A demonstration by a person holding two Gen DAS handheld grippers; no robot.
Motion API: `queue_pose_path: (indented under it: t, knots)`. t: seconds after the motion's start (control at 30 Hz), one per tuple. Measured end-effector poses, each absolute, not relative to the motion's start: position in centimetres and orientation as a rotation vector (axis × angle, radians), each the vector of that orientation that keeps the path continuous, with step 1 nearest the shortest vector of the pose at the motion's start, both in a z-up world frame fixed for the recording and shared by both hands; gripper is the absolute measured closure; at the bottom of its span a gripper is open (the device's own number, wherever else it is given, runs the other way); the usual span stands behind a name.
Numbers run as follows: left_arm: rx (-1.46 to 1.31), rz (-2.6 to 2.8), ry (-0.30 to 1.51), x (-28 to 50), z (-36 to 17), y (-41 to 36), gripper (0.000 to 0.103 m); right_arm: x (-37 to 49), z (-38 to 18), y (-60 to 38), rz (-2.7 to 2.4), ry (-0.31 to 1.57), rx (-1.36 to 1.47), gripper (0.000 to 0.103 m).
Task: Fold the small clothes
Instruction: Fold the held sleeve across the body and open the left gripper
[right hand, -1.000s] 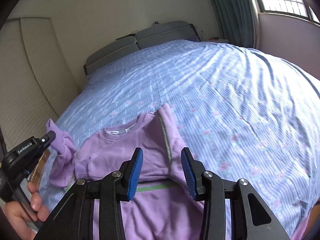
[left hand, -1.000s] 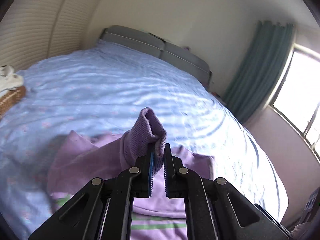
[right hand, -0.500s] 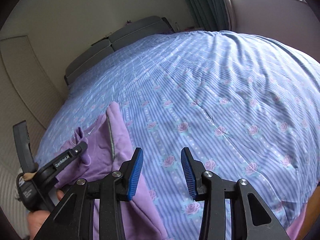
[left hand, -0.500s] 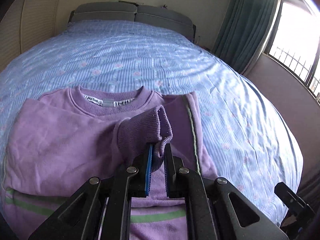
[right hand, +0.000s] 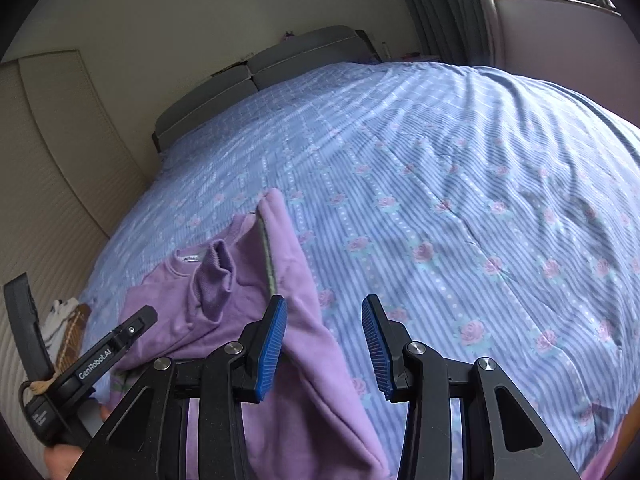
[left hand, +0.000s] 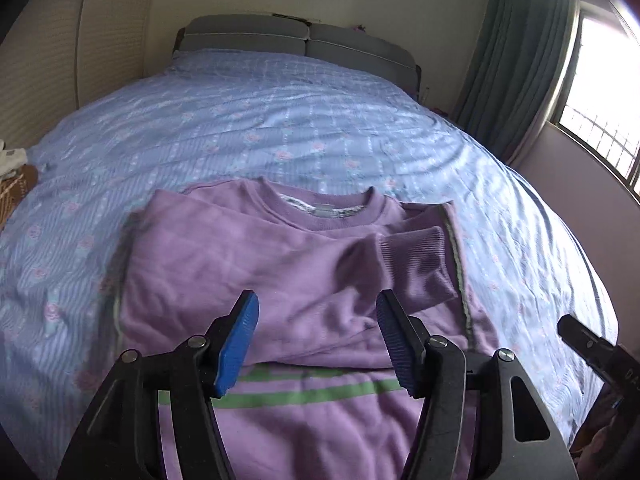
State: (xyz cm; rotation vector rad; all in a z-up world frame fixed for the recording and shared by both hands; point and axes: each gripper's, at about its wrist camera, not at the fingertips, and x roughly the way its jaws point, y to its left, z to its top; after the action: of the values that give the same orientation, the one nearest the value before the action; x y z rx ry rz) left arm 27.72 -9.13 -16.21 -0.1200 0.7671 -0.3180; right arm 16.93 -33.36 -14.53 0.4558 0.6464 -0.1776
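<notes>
Bed [left hand: 320, 128] fills both views: blue striped cover with pink roses, rippled but mostly flat. Grey padded headboard [left hand: 304, 40] at the far end against a cream wall. Ribbed cream panels [left hand: 40, 60] along the left side. Teal curtain [left hand: 516, 60] and bright window [left hand: 604, 92] far right.

Purple sweatshirt [left hand: 280, 272] lies on the near part of the bed, neckline toward the headboard, label showing inside the collar. Left sleeve is folded across the chest, its ribbed cuff [left hand: 416, 264] lying loose near the right edge of the garment. Green stripes cross the near part. The right side panel is folded inward, its seam running near-to-far.

Left claw [left hand: 316, 336] has just been opening; jaws now apart above the sweatshirt body, pads pressing nothing, cuff lying free beyond the right jaw. Right claw [right hand: 324, 344] jaws apart, holding nothing; its left jaw sits over the sweatshirt's right edge, its right jaw over bare cover.

In the right wrist view the left claw body and a bit of the hand [right hand: 60, 456] holding it show at near left. Woven basket [right hand: 72, 336] with something white in it sits at the bed's left edge.

Open room: wide stretch of bare cover to the right and far of the garment. Left side is tighter, with basket and wall panels near.
</notes>
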Motion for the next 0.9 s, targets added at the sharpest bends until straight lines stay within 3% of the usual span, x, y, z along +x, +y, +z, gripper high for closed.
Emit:
queue_pose_path:
  t: [0.17,0.43,0.57,0.7,0.77,0.9]
  knots:
    - [-0.181,-0.251,0.779,29.0,-17.3,-5.2,0.043,22.3,-13.7,-31.5,0.114,0.665,0.459,0.071]
    - [-0.235,-0.251,0.798,29.2,-18.7,-2.9,0.043,29.7,-14.5,-28.2,0.207,0.771,0.234,0.073]
    - [-0.247,-0.261,0.801,29.3,-19.0,-2.7,0.043,31.3,-16.5,-27.7,0.238,0.842,0.177,0.09]
    - [-0.256,-0.269,0.804,29.4,-19.2,-2.5,0.043,31.6,-17.9,-27.5,0.265,0.901,0.156,0.093]
    - [-0.255,-0.267,0.805,29.4,-19.3,-2.3,0.043,31.4,-18.0,-27.9,0.254,0.902,0.155,0.101]
    - [-0.252,-0.259,0.816,29.5,-19.6,-2.1,0.043,31.1,-18.6,-29.1,0.151,0.926,0.13,0.102]
